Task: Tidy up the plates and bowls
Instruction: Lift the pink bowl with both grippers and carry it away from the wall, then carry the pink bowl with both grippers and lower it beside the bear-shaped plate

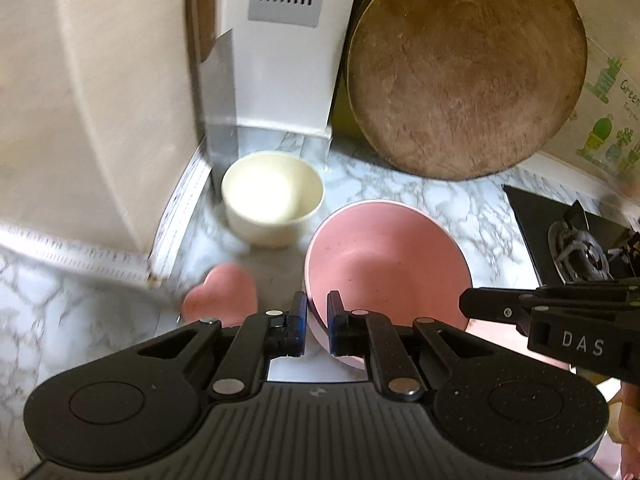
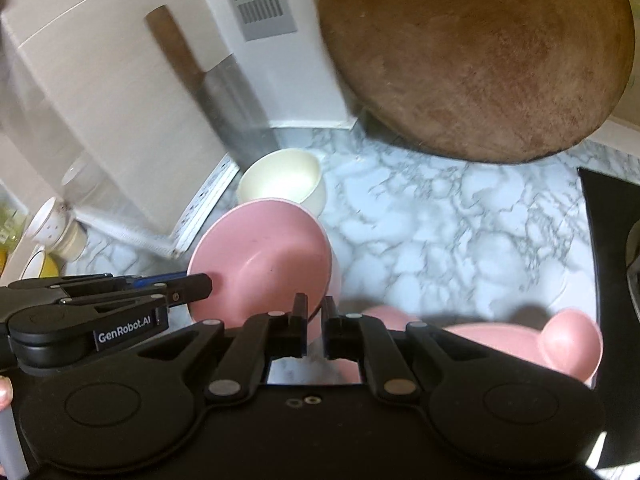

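Note:
A pink bowl (image 1: 384, 264) is held tilted above the marble counter (image 1: 420, 196). My left gripper (image 1: 317, 312) is shut on its near-left rim. My right gripper (image 2: 316, 316) is shut on its right rim (image 2: 264, 264); the right gripper also shows at the right of the left wrist view (image 1: 464, 302). A cream bowl (image 1: 272, 196) stands behind the pink one, near the white box; it shows in the right wrist view too (image 2: 284, 184). A pink heart-shaped dish (image 1: 222, 294) lies on the counter to the left. A pink eared plate (image 2: 532, 344) lies under my right gripper.
A round wooden cutting board (image 1: 464, 72) leans on the back wall. A cleaver (image 2: 224, 84) leans against a white vented box (image 1: 280, 48). A black gas hob (image 1: 576, 240) is at the right. A white cup (image 2: 52, 228) lies at the far left.

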A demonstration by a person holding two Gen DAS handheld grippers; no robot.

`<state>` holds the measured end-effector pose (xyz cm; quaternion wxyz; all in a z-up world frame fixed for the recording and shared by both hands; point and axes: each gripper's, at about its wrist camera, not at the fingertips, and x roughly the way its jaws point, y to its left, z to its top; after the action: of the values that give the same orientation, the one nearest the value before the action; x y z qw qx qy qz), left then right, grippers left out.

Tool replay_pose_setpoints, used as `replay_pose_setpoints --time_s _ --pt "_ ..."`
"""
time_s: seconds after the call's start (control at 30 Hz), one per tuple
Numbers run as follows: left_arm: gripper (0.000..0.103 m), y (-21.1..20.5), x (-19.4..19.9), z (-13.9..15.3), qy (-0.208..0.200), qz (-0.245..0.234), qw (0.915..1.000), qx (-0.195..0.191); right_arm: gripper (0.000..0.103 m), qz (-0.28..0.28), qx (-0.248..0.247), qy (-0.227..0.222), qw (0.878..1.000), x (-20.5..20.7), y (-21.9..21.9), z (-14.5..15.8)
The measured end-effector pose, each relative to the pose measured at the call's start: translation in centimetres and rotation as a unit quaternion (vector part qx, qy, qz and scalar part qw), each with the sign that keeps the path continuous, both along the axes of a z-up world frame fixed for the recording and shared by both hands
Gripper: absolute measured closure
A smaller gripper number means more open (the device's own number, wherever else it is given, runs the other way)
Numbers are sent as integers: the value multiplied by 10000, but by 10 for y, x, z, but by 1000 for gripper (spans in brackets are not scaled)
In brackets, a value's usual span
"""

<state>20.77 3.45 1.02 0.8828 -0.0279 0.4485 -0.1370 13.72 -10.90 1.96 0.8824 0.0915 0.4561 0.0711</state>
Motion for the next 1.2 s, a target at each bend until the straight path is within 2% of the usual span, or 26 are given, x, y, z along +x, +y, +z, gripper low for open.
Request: replay_pose_setpoints --time_s 0.17,0.5,0.87,1.2 --pt "93 20 -23 -6 50 9 10000 -18 96 118 27 101 9999 -18 16 -6" --pt "93 38 -60 -26 226 52 9997 15 96 241 33 578 9980 -39 35 -39" --pt "93 47 -81 -52 565 104 9983 -9 96 336 -1 905 9953 -55 45 -59" --pt "93 48 -89 -68 843 71 9964 -60 96 363 11 969 9946 -60 44 -62"
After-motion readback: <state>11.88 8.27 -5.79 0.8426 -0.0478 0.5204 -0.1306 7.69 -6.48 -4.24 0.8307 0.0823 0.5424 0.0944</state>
